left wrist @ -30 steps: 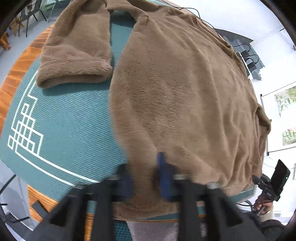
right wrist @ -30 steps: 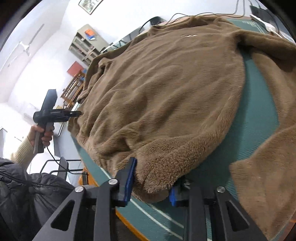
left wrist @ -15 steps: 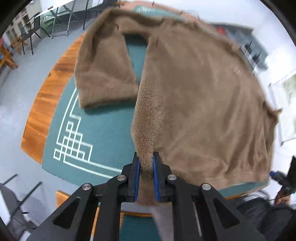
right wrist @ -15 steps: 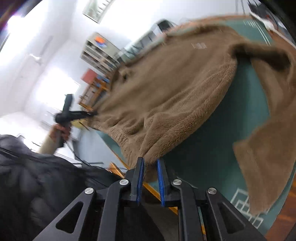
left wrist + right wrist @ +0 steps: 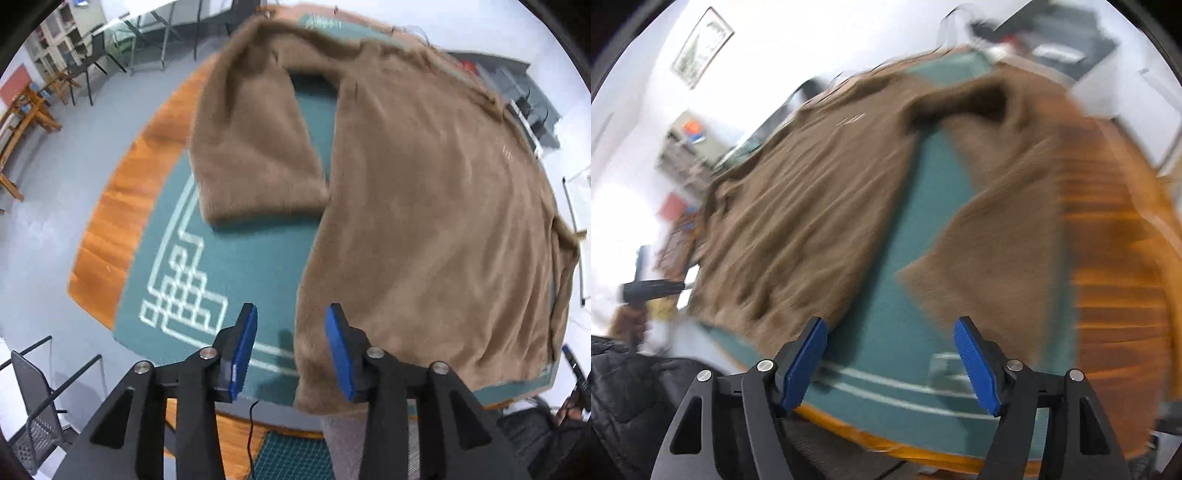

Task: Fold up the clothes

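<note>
A brown fleece sweater [image 5: 424,206] lies spread on the teal mat [image 5: 240,258]; its near hem hangs over the table's front edge. One sleeve [image 5: 255,147] lies folded down beside the body. My left gripper [image 5: 291,345] is open and empty, above the mat next to the hem corner. In the right wrist view the sweater body [image 5: 798,206] lies left and its other sleeve [image 5: 1001,236] right. My right gripper [image 5: 890,356] is open and empty above the teal strip between them. This view is blurred.
The round wooden table [image 5: 110,206] shows its orange rim around the mat, also in the right wrist view [image 5: 1119,266]. Chairs [image 5: 92,51] and a metal rack [image 5: 37,406] stand on the grey floor. The other hand-held gripper [image 5: 646,288] shows at the left.
Both grippers were shut on the sweater's hem half a second ago. Both have opened and let go; the hem has dropped back onto the table, and both grippers have pulled up and back.
</note>
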`<state>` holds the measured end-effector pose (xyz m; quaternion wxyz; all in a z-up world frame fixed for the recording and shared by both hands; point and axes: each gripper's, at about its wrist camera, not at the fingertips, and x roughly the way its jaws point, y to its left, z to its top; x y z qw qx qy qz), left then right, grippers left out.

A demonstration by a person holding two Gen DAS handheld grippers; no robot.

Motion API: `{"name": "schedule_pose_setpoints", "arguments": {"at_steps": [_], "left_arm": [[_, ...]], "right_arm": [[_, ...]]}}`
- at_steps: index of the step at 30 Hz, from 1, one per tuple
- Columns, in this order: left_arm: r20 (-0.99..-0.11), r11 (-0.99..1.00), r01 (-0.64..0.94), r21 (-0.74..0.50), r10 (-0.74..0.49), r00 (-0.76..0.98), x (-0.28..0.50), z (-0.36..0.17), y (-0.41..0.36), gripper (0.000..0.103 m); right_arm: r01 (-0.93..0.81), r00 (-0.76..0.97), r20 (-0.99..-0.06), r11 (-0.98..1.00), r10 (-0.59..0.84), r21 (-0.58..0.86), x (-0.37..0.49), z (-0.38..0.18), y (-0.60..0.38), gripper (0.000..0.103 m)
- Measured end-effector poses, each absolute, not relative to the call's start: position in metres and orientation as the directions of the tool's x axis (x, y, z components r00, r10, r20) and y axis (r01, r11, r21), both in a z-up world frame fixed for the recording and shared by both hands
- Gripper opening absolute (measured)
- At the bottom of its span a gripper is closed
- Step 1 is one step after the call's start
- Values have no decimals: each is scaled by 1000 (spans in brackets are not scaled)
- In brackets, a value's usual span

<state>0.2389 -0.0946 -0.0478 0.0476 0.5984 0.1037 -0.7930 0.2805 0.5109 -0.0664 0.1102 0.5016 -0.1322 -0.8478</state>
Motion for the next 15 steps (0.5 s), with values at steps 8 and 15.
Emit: {"name": "schedule_pose_setpoints", "arguments": {"at_steps": [8, 15], "left_arm": [[-916, -979, 47, -200, 170, -363, 180, -11, -24, 61], [-884, -951, -145, -275, 309, -352, 136, -4, 64, 63]], "right_arm": [[-4, -455, -881, -989, -129, 147, 295, -76, 518, 73], [-21, -416, -909, -1000, 20, -13, 278, -98, 513, 56]]}}
